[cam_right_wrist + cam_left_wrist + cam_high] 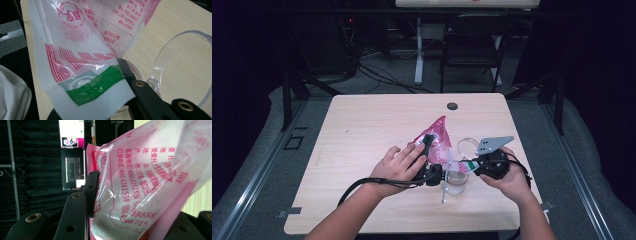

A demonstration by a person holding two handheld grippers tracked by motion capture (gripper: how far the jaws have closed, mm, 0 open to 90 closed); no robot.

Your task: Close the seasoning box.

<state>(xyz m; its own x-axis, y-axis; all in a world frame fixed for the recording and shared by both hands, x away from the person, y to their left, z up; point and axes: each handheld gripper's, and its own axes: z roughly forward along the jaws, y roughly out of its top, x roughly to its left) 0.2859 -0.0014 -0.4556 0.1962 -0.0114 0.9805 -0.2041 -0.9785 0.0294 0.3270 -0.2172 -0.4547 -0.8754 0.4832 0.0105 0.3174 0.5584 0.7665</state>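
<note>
Item: one pink and clear plastic bag (438,136), printed in red, being held over the wooden table (362,125) between two hand-held grippers. The left gripper (428,142) is grasping the bag's body; in the left gripper view the film (140,185) is lying against the inner face of the visible black jaw and billowing away to the far side. The right gripper (468,166) is clamping tight on the bag's flat lower edge with the green band (100,85), the film fanning up and away from its jaws. A clear plastic cup (457,181) is standing directly beneath and beside the right gripper, with a clear lid (180,67) lying on the table just past its jaw. Handling judgement: the bag is looking light, limp and slick, crumpling rather than keeping shape, and liable to slip or tear under a hard pull. The sealed edge and corners are offering the firmest hold; the loose middle is likely giving way.
</note>
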